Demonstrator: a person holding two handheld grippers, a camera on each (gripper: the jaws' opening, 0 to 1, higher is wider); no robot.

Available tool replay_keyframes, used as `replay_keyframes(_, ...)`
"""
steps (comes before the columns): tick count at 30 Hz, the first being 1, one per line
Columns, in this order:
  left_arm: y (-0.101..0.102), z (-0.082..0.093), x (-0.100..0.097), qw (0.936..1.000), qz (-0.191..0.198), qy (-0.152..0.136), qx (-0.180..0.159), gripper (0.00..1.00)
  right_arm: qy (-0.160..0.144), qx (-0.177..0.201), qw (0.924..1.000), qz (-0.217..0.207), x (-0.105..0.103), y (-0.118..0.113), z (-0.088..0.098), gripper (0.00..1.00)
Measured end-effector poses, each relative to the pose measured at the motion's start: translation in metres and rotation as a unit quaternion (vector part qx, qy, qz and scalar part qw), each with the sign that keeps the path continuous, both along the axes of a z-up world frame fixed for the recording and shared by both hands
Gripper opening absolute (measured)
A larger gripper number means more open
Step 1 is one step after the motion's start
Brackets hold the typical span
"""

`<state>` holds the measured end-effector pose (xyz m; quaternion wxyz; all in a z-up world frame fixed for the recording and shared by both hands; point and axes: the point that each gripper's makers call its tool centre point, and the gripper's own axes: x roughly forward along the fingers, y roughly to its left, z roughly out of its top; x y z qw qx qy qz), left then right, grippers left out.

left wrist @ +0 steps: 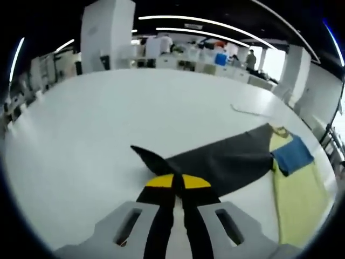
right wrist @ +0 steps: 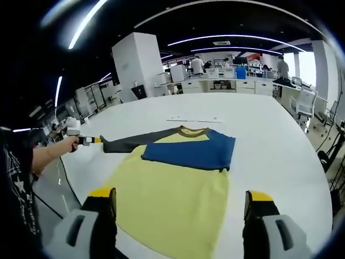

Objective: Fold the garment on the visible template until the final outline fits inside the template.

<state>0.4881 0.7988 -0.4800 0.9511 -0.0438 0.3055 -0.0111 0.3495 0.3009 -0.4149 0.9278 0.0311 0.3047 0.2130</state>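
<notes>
A yellow shirt (right wrist: 172,199) lies flat on the white table (right wrist: 269,140), its brown collar (right wrist: 194,130) at the far end. Its blue sleeve (right wrist: 188,152) is folded across the chest. The dark grey sleeve (left wrist: 226,159) is pulled out straight, and my left gripper (left wrist: 178,181) is shut on its cuff end. From the right gripper view, that left gripper (right wrist: 89,140) is held at the sleeve's tip by a person's hand (right wrist: 67,144). My right gripper (right wrist: 180,195) hovers open over the shirt's near hem, jaws wide apart with nothing between them.
A thin pale strip (right wrist: 194,119) lies on the table beyond the collar; it appears as a flat pale sheet (left wrist: 250,110) in the left gripper view. A white pillar (right wrist: 137,65), desks and people stand at the back. The table edge runs near left (right wrist: 70,183).
</notes>
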Motion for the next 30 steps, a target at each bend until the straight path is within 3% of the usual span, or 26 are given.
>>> replay_keyframes(6, -0.017, 0.006, 0.017, 0.9998, -0.018, -0.009, -0.008, 0.01, 0.003, -0.002, 1.0, 0.001, -0.003, -0.003, -0.002, 0.99)
replay_keyframes(8, -0.037, 0.01, 0.016, 0.9996, -0.024, -0.013, -0.007, 0.01, 0.005, -0.001, 1.0, -0.001, -0.003, -0.004, -0.002, 0.99)
replay_keyframes(12, -0.042, 0.016, 0.022, 0.9989, -0.042, -0.02, -0.012, 0.01, 0.004, 0.0, 1.0, 0.0, -0.005, -0.004, -0.003, 0.99)
replay_keyframes(30, -0.121, 0.034, 0.045, 0.9938, -0.101, -0.039, -0.026, 0.01, 0.013, -0.001, 0.9999, 0.002, -0.012, -0.007, -0.011, 0.99)
